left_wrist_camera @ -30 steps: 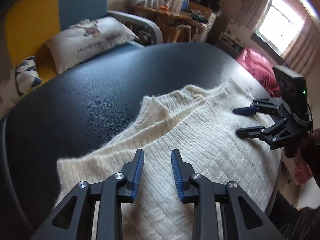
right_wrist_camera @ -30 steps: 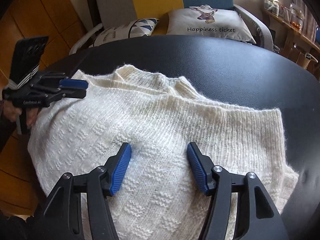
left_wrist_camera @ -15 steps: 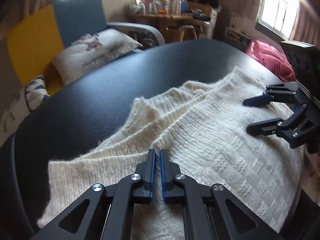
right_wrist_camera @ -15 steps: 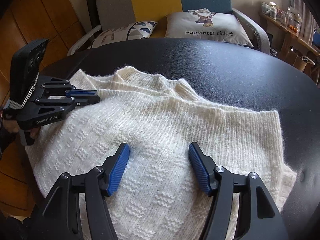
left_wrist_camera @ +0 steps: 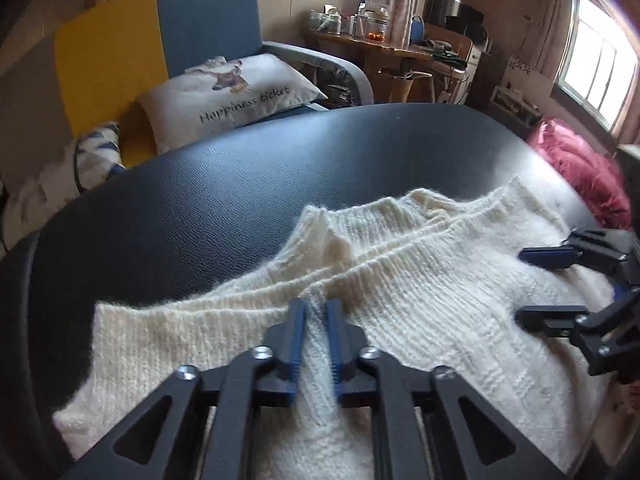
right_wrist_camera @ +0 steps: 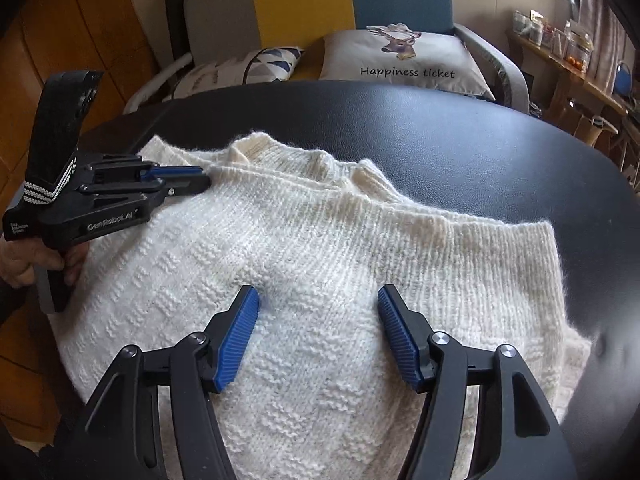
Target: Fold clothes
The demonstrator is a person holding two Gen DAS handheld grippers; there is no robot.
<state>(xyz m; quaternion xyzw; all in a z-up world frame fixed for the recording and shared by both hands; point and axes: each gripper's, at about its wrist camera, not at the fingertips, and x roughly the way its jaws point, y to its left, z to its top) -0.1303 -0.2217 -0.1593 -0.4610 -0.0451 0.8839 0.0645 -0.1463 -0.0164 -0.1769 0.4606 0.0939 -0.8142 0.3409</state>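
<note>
Between the fingertips of the left gripper: a low ridge of cream knit, with the jaws opening to a narrow gap and the blue pads just beside the ridge; firm contact not resolvable. Directly beneath and ahead of that gripper: the sweater, spread on the black table, ribbed neckline rumpled just beyond the tips. Off to that gripper's right, over the same garment: the right gripper, jaws wide apart, only the knit surface below the pads.

Seen from the left wrist only: a red bundle of fabric past the table's far right edge, and a bright window above it. Seen from the right wrist only: the hand wrapped round the left gripper's handle at the sweater's left edge, with the left fingers lying low along the garment's shoulder. Shared by both views, beyond the table: a pale cushion lettered "Happiness ticket" on a blue, yellow and grey sofa.

Sweater surface: cream and fuzzy, with a block-textured body and a ribbed band near the collar. Both grippers angled downward toward the tabletop.
</note>
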